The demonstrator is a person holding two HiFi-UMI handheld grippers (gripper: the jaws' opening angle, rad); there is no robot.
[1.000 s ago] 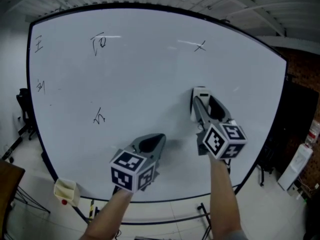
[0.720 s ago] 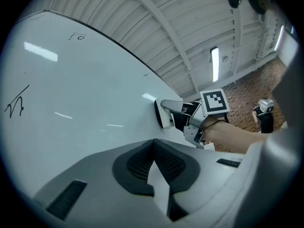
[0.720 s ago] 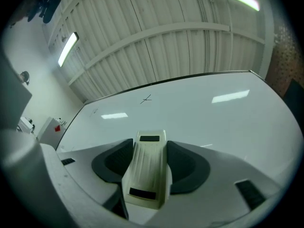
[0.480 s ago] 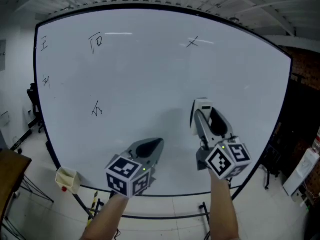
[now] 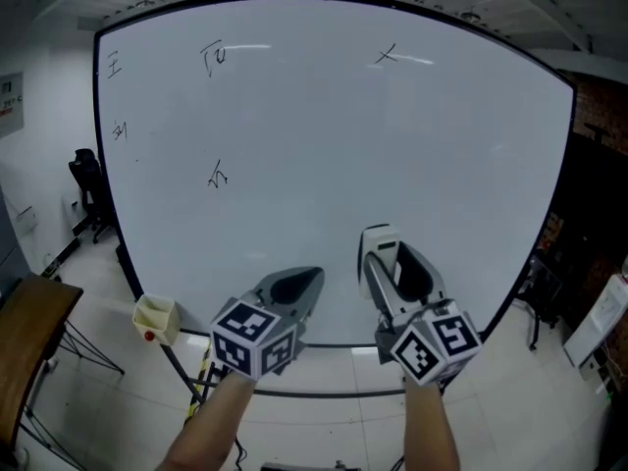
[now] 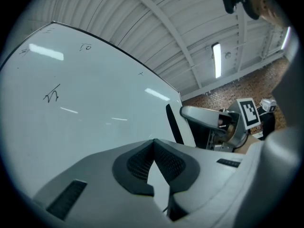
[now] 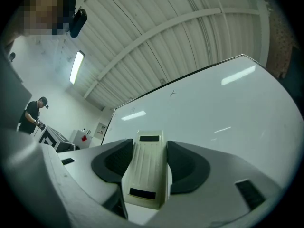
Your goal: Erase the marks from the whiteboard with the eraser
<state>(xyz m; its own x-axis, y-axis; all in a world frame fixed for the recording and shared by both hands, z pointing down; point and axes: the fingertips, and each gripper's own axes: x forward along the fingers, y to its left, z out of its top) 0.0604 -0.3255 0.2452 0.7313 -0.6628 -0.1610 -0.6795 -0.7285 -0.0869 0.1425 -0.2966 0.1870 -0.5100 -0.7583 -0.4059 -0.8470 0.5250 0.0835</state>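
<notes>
Eraser clamped in the right gripper, low in front of the whiteboard

The eraser [image 7: 145, 172] is a cream oblong block with a ribbed face and a dark strip at each end. It sits lengthwise between the dark pads [image 7: 187, 167] of the right gripper [image 7: 146, 148], whose jaws press on its two long sides, and its far end juts past the tips. That end points at the lower part of the whiteboard [image 5: 324, 145], right of centre (whether it touches the surface cannot be told). Marks [image 5: 218, 175] lie well apart from it, at the upper left and top right. A cream box [image 5: 155, 314] hangs at the board's lower left corner with something red [image 5: 147, 336] beneath it; its contents do not show. The left gripper [image 6: 153, 144] has its jaw tips together, with nothing between them.
</notes>
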